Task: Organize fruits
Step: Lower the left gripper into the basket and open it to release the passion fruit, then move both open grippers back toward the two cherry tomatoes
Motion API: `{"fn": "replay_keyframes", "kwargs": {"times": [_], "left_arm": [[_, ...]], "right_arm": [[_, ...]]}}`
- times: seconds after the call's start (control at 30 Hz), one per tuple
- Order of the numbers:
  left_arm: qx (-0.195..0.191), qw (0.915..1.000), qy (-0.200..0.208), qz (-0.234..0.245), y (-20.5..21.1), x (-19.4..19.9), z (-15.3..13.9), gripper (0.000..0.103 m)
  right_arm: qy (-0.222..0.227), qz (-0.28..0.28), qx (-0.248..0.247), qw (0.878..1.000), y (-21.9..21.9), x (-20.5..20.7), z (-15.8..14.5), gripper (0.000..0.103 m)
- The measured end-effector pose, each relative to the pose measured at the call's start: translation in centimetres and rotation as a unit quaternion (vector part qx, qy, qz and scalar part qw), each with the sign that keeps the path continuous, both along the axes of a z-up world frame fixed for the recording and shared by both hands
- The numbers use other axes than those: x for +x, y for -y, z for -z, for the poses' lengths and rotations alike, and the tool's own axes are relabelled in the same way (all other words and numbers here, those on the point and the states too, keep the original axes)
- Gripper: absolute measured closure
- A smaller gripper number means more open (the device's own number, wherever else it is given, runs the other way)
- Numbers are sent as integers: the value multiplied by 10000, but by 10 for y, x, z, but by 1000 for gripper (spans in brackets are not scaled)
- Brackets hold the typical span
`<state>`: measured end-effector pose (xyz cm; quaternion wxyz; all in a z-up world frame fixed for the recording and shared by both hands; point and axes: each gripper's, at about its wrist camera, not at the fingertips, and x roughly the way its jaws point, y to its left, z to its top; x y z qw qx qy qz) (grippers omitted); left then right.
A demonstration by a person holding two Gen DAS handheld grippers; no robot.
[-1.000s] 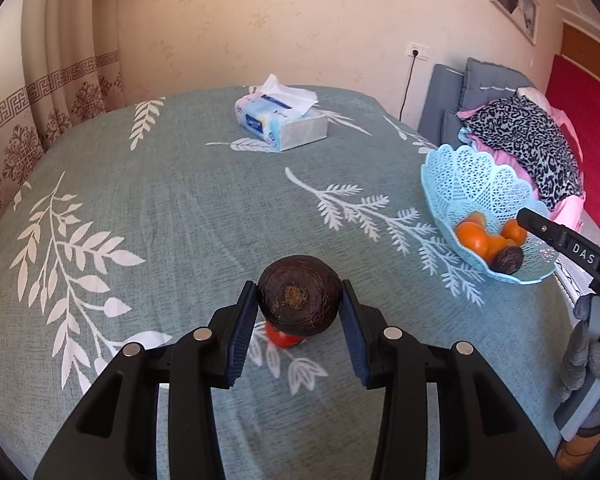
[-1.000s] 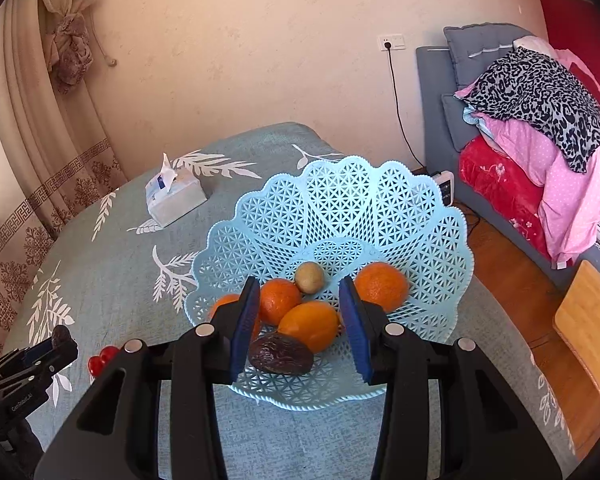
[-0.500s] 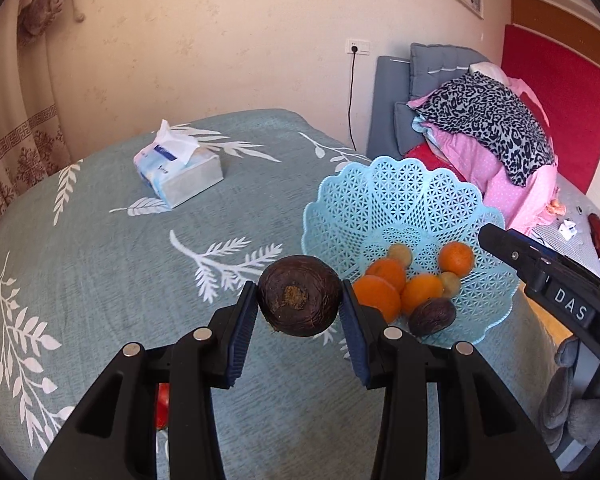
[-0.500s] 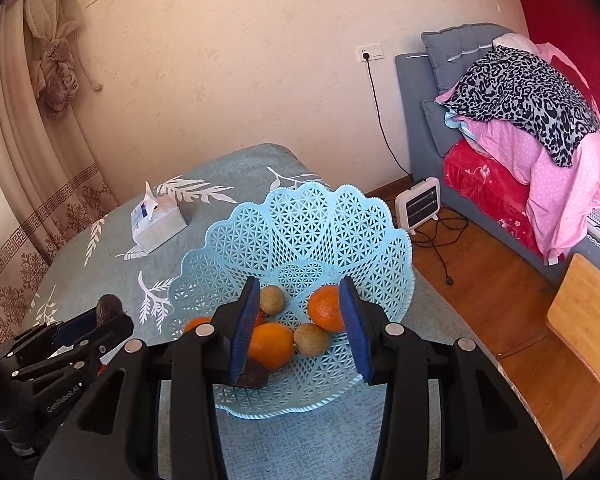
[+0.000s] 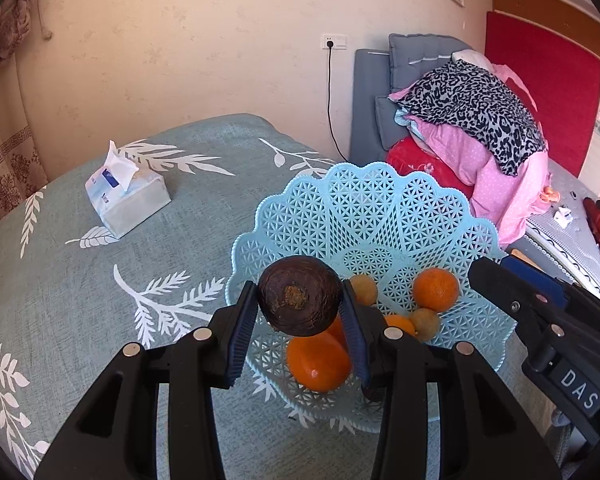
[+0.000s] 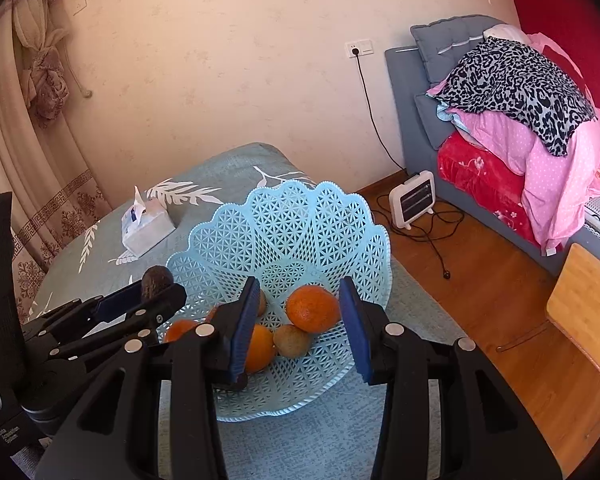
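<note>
My left gripper (image 5: 300, 334) is shut on a dark brown round fruit (image 5: 299, 296) and holds it above the near left rim of the light blue lattice basket (image 5: 364, 216). The basket holds oranges (image 5: 435, 289) and small brown fruits (image 5: 424, 323). In the right wrist view the left gripper (image 6: 156, 298) with its dark fruit (image 6: 157, 280) hovers at the basket's (image 6: 296, 220) left edge. My right gripper (image 6: 300, 328) is open and empty, held over the basket's front, with an orange (image 6: 312, 308) beyond its fingers. It also shows at the right of the left wrist view; its jaws are hidden there.
The basket sits near the right edge of a teal leaf-pattern tablecloth (image 5: 80, 280). A tissue box (image 5: 126, 200) stands at the back left. Beyond the table are a wooden floor, a small heater (image 6: 414, 198) and a bed with piled bedding (image 6: 520, 112).
My left gripper has carried the dark fruit from over the table to above the basket's edge. The right gripper has drawn back and risen a little, staying open.
</note>
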<state>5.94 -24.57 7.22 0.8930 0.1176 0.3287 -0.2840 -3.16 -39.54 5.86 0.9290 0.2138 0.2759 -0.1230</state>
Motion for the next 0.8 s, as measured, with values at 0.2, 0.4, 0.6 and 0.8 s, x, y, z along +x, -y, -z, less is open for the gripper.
{"fn": "replay_keyframes", "kwargs": {"times": [0.2, 0.4, 0.6, 0.8], "left_arm": [[-7, 9998, 199, 0, -2, -3, -4, 38], [-89, 9997, 168, -179, -20, 0, -11, 25], [-318, 9981, 95, -510, -56, 0, -20, 17], [-432, 9951, 25, -887, -98, -4, -22, 16]], "right_arm": [[3, 37, 15, 10000, 1, 0, 0, 60], [29, -27, 0, 10000, -4, -1, -2, 60], [92, -141, -39, 9999, -14, -4, -8, 60], [169, -385, -168, 9990, -34, -6, -13, 50]]}}
